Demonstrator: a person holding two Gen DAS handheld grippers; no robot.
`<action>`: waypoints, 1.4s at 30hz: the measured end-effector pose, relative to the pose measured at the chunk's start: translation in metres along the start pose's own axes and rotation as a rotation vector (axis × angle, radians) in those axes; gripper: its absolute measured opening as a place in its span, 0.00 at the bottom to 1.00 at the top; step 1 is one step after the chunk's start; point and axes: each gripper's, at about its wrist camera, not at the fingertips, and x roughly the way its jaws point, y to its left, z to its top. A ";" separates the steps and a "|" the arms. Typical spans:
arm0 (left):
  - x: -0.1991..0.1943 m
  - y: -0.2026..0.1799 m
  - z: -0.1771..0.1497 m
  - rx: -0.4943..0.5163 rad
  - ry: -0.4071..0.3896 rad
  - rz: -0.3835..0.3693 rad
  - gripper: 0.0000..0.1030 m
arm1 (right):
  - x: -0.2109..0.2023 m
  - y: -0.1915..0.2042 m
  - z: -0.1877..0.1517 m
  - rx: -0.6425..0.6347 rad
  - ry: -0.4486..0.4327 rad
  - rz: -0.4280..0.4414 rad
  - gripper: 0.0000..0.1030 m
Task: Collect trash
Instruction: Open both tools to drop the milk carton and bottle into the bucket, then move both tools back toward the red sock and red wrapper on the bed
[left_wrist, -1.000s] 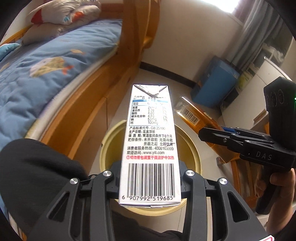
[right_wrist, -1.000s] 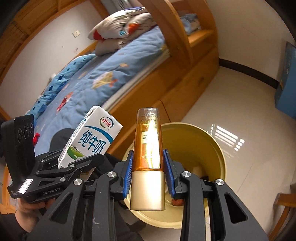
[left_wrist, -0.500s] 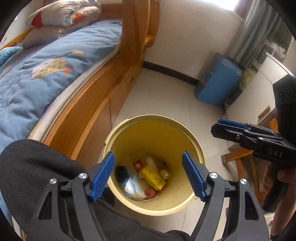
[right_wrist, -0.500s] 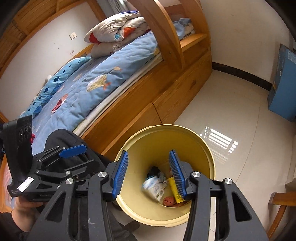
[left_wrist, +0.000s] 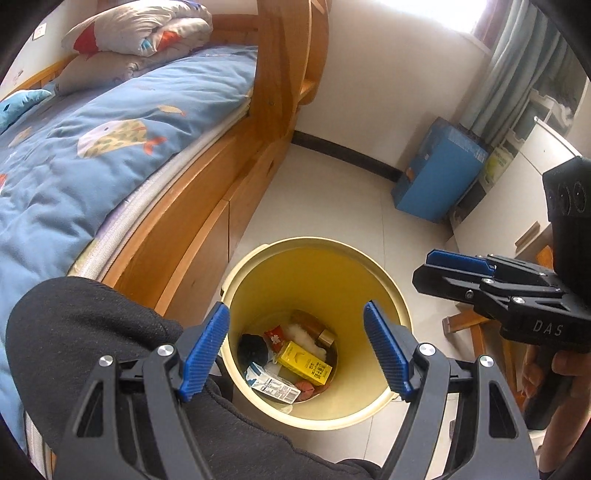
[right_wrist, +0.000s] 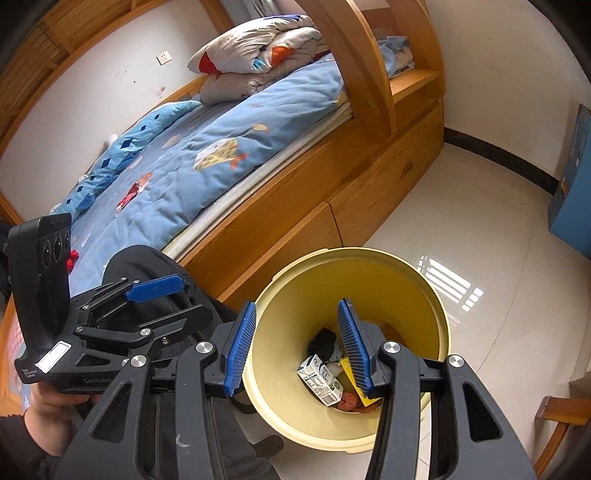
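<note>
Below the left tongs (left_wrist: 295, 349), in the lower centre of the left wrist view, stands a yellow bin (left_wrist: 384, 280) on the pale floor (left_wrist: 325, 199). Their blue pads are spread apart with nothing between them. Inside the bin lie a milk carton (left_wrist: 271, 386), a yellow box (left_wrist: 304, 363) and an amber bottle (left_wrist: 314, 325). At the right edge, the right tongs (left_wrist: 448, 271) appear side-on. A wooden bed (left_wrist: 192, 221) fills the left.

Next, the right wrist view: the right tongs (right_wrist: 297, 347) hang open and empty over the bin (right_wrist: 439, 317), lower centre. The milk carton (right_wrist: 319, 378) rests at its bottom. The left tongs (right_wrist: 162, 299) sit at lower left, parted, held by a hand (right_wrist: 51, 410).
</note>
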 end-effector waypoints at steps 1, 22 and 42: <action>-0.002 0.000 0.001 -0.002 -0.006 0.001 0.73 | 0.000 0.001 0.002 -0.004 -0.001 0.002 0.45; -0.142 0.142 -0.020 -0.261 -0.279 0.355 0.78 | 0.061 0.197 0.064 -0.380 -0.017 0.286 0.45; -0.261 0.337 -0.095 -0.612 -0.353 0.724 0.78 | 0.184 0.415 0.103 -0.549 0.081 0.539 0.45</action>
